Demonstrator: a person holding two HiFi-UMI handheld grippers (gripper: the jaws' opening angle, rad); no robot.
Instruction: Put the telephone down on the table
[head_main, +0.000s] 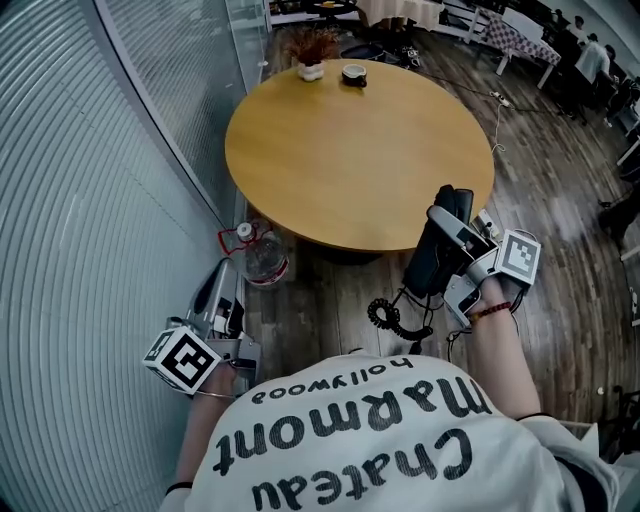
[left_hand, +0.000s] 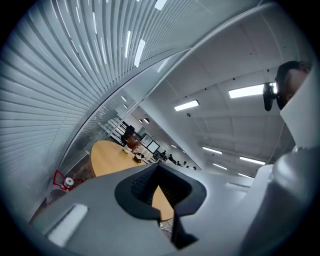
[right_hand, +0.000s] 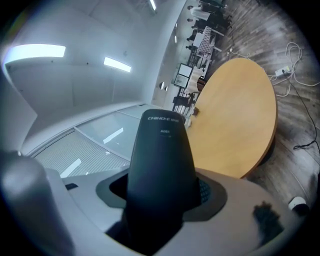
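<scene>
A black telephone (head_main: 438, 252) stands on end in my right gripper (head_main: 442, 238), which is shut on it just off the front right edge of the round wooden table (head_main: 350, 150). Its coiled cord (head_main: 390, 316) hangs below over the floor. In the right gripper view the telephone (right_hand: 160, 165) fills the gap between the grey jaws, with the table (right_hand: 240, 115) ahead. My left gripper (head_main: 214, 292) is low at the left beside the glass wall, its fingers together and holding nothing. The left gripper view shows the table (left_hand: 107, 157) beyond its jaws.
A small potted plant (head_main: 311, 52) and a cup (head_main: 353, 74) sit at the table's far edge. A water bottle (head_main: 263, 256) stands on the floor under the near left rim. A glass wall with blinds (head_main: 90, 200) runs along the left. Cables (head_main: 500, 100) lie on the floor at the right.
</scene>
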